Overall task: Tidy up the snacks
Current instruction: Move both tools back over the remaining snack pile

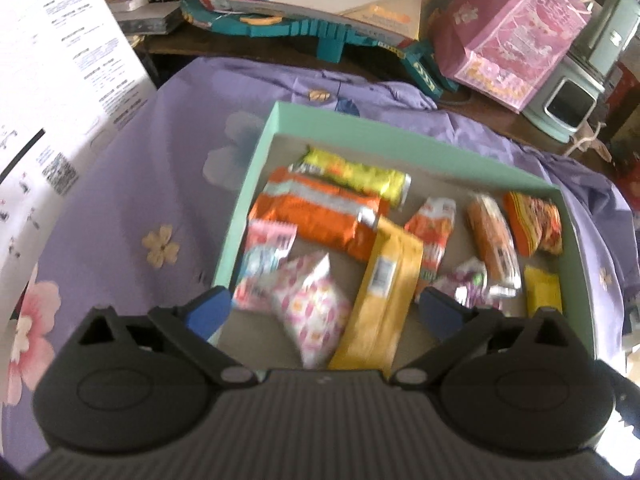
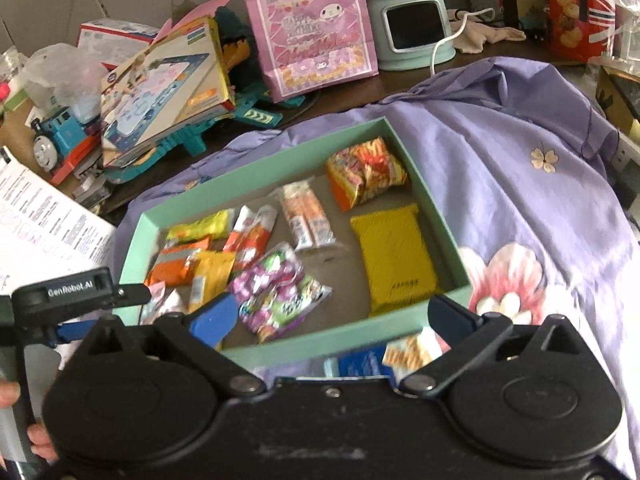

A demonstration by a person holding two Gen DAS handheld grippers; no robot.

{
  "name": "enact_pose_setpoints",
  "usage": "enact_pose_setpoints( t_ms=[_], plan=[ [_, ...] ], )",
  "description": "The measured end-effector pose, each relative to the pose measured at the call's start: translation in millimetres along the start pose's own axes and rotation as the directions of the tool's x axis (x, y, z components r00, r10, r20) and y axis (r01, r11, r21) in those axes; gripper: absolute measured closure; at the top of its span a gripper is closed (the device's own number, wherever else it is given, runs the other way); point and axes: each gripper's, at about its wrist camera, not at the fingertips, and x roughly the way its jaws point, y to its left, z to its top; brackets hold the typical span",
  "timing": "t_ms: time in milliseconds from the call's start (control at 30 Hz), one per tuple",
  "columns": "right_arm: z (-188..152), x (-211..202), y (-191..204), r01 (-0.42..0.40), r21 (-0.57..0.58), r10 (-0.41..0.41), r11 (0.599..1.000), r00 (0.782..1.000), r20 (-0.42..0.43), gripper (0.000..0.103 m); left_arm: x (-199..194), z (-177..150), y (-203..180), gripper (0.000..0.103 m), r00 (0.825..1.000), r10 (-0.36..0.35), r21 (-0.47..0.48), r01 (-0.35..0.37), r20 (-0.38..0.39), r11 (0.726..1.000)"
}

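A mint green box (image 1: 256, 160) (image 2: 136, 240) lies on a purple floral cloth and holds several snack packets: a long yellow pouch (image 1: 384, 292), an orange packet (image 1: 320, 216), a pink-dotted packet (image 1: 316, 312), a purple candy bag (image 2: 276, 292) and a flat yellow packet (image 2: 394, 256). My left gripper (image 1: 324, 312) is open and empty above the box's near end. My right gripper (image 2: 332, 316) is open and empty over the box's near rim. A blue snack packet (image 2: 384, 358) lies on the cloth outside the box, just below the right gripper.
The purple cloth (image 2: 520, 200) spreads around the box. Behind it are a pink gift bag (image 2: 312, 24), a mint green appliance (image 2: 412, 28), stacked books and toy track (image 2: 168, 92), and a blue toy train (image 2: 56, 136). A white printed sheet (image 1: 52, 80) stands at the left.
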Motion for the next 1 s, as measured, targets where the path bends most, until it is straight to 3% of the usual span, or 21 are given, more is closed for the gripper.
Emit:
enact_pose_setpoints(
  t_ms=[500,767,1000],
  plan=[
    [-54,-29,-6,-0.014,-0.001,0.014,1.000,0.998,-0.065,0.000,-28,-78,16,0.000,0.999,-0.011,0.078,0.015,-0.050,0.997],
    [-92,-30,-7,-0.025,0.042,0.028,0.999,0.996,-0.086,0.000,-26,-115,35,0.000,0.995,-0.003,0.088,0.012,-0.101,0.996],
    [-120,-23,-12,-0.019,0.044,0.025,0.999,0.986,-0.163,0.000,-25,-143,39,0.000,0.989,-0.006,0.065,0.016,-0.150,0.998]
  ],
)
